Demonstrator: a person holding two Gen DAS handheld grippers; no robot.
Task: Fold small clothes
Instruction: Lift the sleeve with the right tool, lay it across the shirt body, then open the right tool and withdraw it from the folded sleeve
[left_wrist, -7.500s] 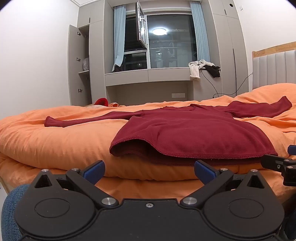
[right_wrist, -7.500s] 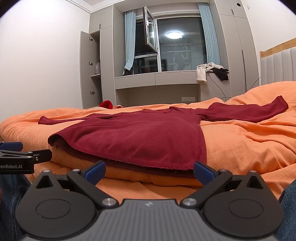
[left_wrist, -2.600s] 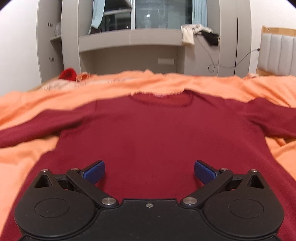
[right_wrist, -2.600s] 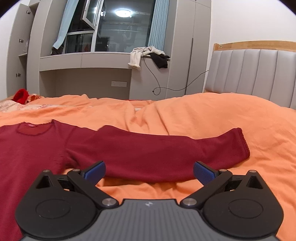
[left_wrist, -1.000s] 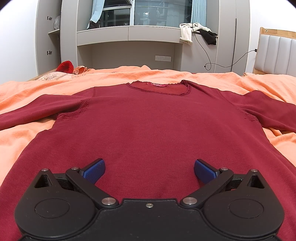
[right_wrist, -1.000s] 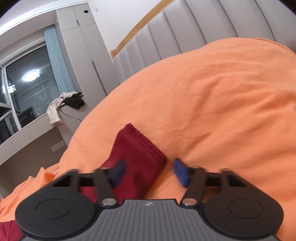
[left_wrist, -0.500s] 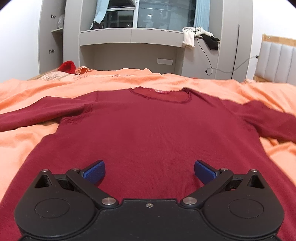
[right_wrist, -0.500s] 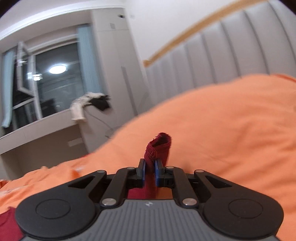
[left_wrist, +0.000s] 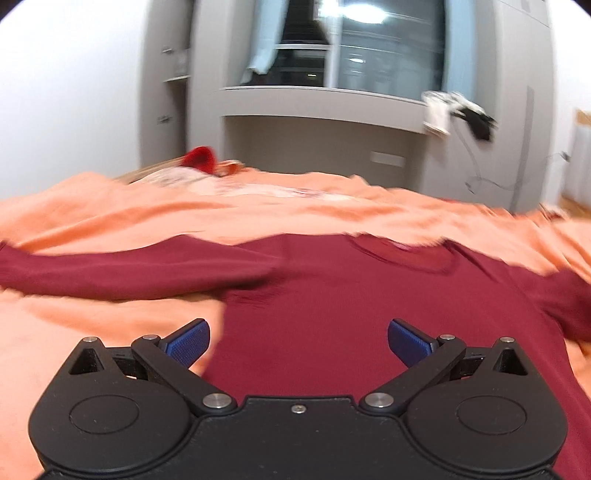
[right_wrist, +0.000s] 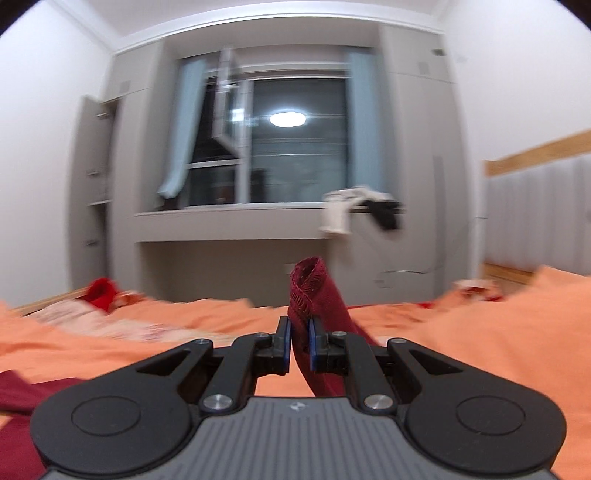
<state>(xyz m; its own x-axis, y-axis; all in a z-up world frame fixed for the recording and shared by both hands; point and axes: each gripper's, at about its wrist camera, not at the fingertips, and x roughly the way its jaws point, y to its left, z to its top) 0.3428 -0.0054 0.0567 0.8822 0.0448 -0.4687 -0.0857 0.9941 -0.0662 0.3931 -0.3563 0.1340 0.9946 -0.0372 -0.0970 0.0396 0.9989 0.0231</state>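
One sleeve cuff (right_wrist: 312, 295) of our dark red knit long-sleeved top (left_wrist: 369, 314) is now pinched in the closed right gripper (right_wrist: 299, 349) and lifted, starting the fold; left gripper (left_wrist: 298, 341) gapes wide, empty.

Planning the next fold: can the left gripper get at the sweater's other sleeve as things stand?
Probably yes. The left gripper is open and empty above the sweater, and the left sleeve lies flat on the orange duvet with nothing over it. The right gripper is busy elsewhere.
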